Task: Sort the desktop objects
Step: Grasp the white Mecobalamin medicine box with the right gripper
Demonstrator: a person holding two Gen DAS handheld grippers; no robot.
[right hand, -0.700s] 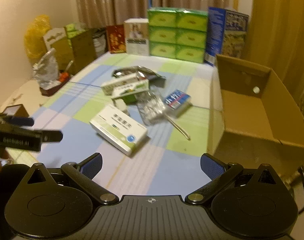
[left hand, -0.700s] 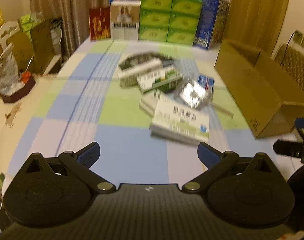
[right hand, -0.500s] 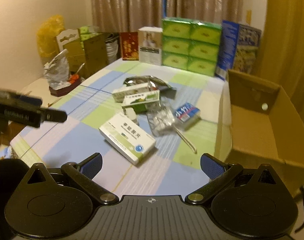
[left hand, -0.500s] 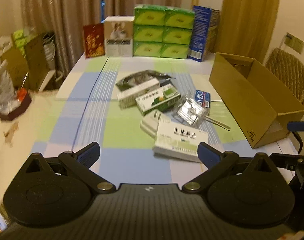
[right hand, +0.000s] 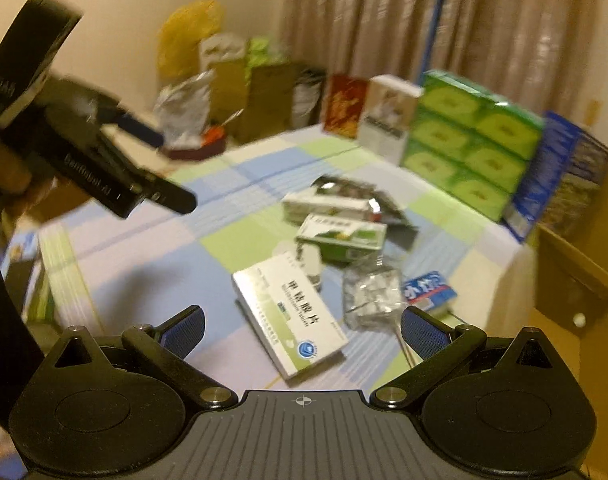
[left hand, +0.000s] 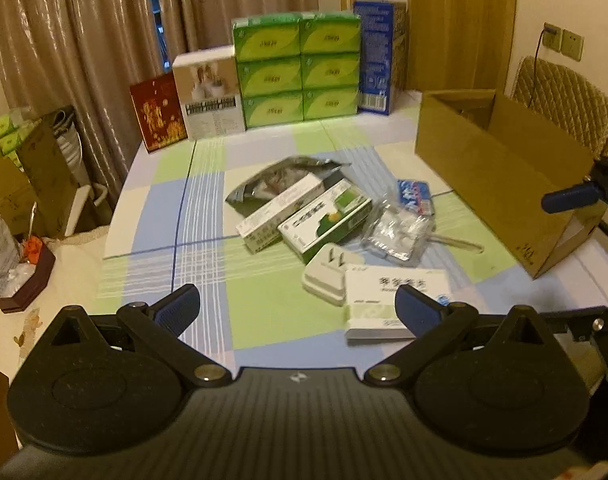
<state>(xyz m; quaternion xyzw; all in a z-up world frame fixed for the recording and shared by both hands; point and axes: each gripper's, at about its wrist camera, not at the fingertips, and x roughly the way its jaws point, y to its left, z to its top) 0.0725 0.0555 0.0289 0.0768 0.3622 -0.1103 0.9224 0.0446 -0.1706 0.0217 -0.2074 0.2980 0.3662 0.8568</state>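
The clutter to be sorted lies in a loose heap on the checked tablecloth, mid-table: three medicine cartons, namely the white-and-green carton nearest the grippers, a green carton and a long white carton; one white plug adapter; one crinkled clear packet; one small blue packet; one dark foil bag under the long carton. One open cardboard box stands just right of the heap, apparently the bin for them.

Nothing looks sorted yet; the step in hand seems to be the approach for a first pick. The right gripper hovers over the nearest carton with fingers spread wide and empty. The left gripper is equally wide apart, holding nothing, above the tablecloth beside the adapter.

The next move probably calls for lowering the right gripper so its fingers straddle the carton's narrow width, then closing
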